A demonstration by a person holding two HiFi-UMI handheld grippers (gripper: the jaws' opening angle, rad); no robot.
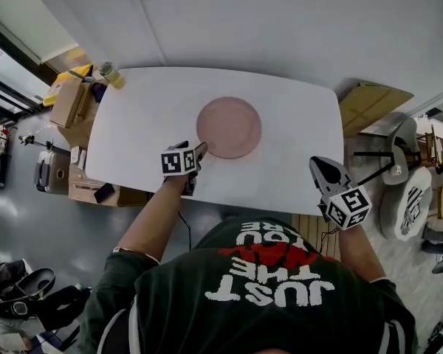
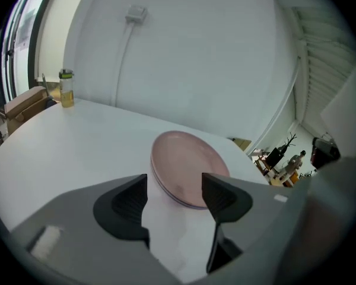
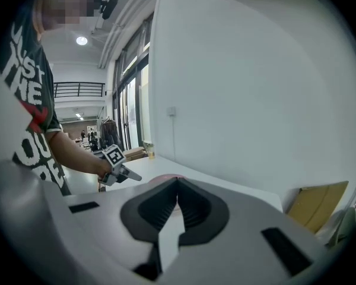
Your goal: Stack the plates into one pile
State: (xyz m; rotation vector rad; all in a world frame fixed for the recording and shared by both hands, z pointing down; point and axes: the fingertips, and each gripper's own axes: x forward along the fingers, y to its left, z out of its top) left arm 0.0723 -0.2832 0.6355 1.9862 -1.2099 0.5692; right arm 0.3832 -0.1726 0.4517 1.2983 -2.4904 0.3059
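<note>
A pile of pink plates (image 1: 229,127) lies in the middle of the white table (image 1: 144,116); at least two rims show in the left gripper view (image 2: 187,168). My left gripper (image 1: 201,150) sits just off the pile's near left edge, open, and nothing is between its fingers (image 2: 175,186). The plates lie a little beyond its tips, apart from the pads. My right gripper (image 1: 317,165) hovers at the table's front right edge, well clear of the pile, shut and empty (image 3: 177,186). In the right gripper view the left gripper (image 3: 120,170) shows beside a thin strip of pink plate (image 3: 160,177).
A yellow-lidded bottle (image 1: 111,74) stands at the table's far left corner (image 2: 66,88). Cardboard boxes (image 1: 70,103) crowd the floor to the left. Flat cardboard (image 1: 373,103) and white chairs (image 1: 410,198) are at the right. A white wall runs behind the table.
</note>
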